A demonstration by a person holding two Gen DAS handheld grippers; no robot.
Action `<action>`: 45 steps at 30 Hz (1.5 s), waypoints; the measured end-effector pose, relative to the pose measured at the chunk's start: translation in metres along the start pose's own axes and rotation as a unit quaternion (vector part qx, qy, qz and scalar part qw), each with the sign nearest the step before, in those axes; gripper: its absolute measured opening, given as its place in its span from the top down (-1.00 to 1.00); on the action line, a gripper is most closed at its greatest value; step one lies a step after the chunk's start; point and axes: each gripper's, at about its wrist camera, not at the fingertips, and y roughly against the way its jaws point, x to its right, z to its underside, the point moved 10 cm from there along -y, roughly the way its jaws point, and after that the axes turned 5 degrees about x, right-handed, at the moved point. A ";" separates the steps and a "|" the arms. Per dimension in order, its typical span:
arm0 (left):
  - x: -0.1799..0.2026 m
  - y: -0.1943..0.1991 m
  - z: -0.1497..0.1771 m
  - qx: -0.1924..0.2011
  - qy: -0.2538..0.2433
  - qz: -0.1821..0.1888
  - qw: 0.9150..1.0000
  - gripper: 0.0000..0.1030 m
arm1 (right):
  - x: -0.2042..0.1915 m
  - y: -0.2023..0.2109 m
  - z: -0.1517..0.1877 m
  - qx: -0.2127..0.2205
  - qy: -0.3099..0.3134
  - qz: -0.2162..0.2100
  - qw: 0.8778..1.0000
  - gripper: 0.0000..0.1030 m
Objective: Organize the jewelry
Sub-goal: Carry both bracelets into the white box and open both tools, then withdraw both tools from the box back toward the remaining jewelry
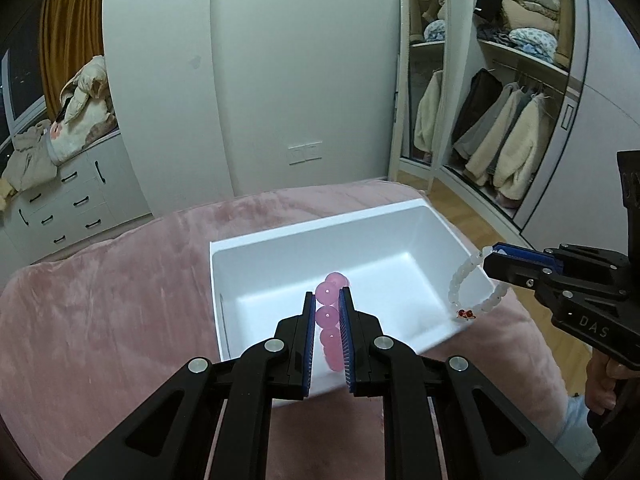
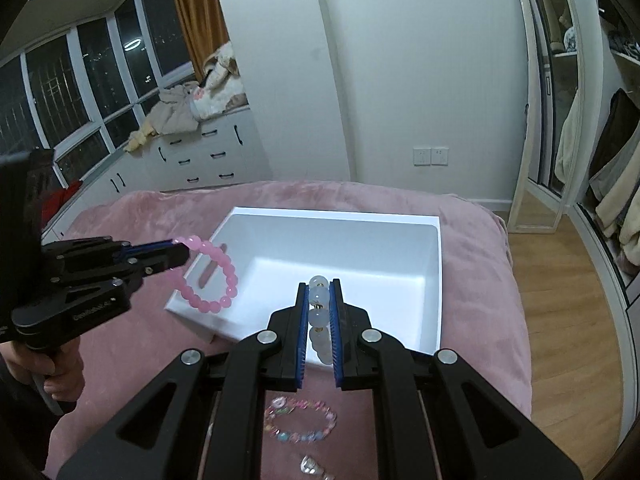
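Left wrist view: the left tool (image 1: 326, 300) is clamped on a pink bracelet (image 1: 329, 316), whose beads stand in a column between its blue pads. It holds the bracelet over the near-left part of a white box (image 1: 420, 216), which sits on the pink bed (image 1: 100, 300) toward the far right corner. That placement suggests the bracelet is meant to be let go into the box. The right tool (image 1: 494, 254) comes in from the right, gripping a white bracelet (image 1: 458, 284) by its top. The loop hangs at the box's right wall, red beads lowest, and I cannot tell if it is inside the rim or just outside.

Right wrist view: the right tool (image 2: 319, 292) is closed on the white bracelet (image 2: 319, 308) above the near edge of the box (image 2: 336, 214), whose floor looks bare. The left tool (image 2: 182, 248) holds the pink bracelet (image 2: 212, 276) as an open loop in front of the box's left wall and its slot handle. Nothing blocks either drop, though both tools share one opening. On the bed (image 2: 480, 264) near the front edge, a multicoloured bracelet (image 2: 298, 420) and a small clear trinket (image 2: 310, 466) lie waiting, partly hidden under the tool.
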 end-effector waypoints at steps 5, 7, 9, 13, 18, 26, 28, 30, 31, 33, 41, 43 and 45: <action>-0.014 -0.033 0.004 -0.016 0.012 -0.014 1.000 0.68 | 0.012 -0.038 0.001 -0.020 -0.007 0.002 1.000 0.80; -0.021 -0.046 0.008 -0.028 0.015 -0.023 0.999 0.68 | 0.016 -0.056 0.002 -0.032 -0.011 0.002 0.999 0.80; -0.029 -0.057 0.013 -0.037 0.020 -0.028 0.999 0.68 | 0.019 -0.070 0.004 -0.042 -0.015 0.000 0.999 0.80; -0.041 -0.077 0.026 -0.059 0.026 -0.039 0.997 0.68 | 0.019 -0.098 0.014 -0.067 -0.022 -0.001 0.998 0.80; -0.049 -0.092 0.038 -0.079 0.026 -0.045 0.995 0.68 | 0.015 -0.116 0.028 -0.089 -0.019 -0.004 0.996 0.80; -0.052 -0.104 0.047 -0.098 0.031 -0.049 0.993 0.68 | 0.015 -0.125 0.038 -0.108 -0.014 -0.003 0.994 0.80; -0.051 -0.106 0.052 -0.107 0.032 -0.047 0.993 0.67 | 0.014 -0.127 0.038 -0.112 -0.015 -0.001 0.994 0.80; -0.051 -0.108 0.056 -0.117 0.035 -0.050 0.991 0.66 | 0.015 -0.128 0.040 -0.118 -0.012 0.003 0.993 0.76; -0.052 -0.108 0.057 -0.119 0.038 -0.049 0.991 0.66 | 0.014 -0.127 0.038 -0.116 -0.010 0.003 0.993 0.76; -0.052 -0.104 0.053 -0.113 0.041 -0.048 0.992 0.62 | 0.013 -0.123 0.034 -0.112 -0.008 0.004 0.994 0.61; -0.049 -0.080 0.034 -0.080 0.037 -0.046 0.995 -0.05 | 0.012 -0.096 0.012 -0.076 -0.008 0.010 0.997 -0.13; -0.047 -0.072 0.029 -0.067 0.033 -0.047 0.996 -0.34 | 0.010 -0.088 0.008 -0.068 -0.007 0.010 0.998 -0.36; -0.045 -0.065 0.026 -0.057 0.029 -0.049 0.997 -0.72 | 0.010 -0.081 0.006 -0.061 -0.004 0.011 0.998 -0.62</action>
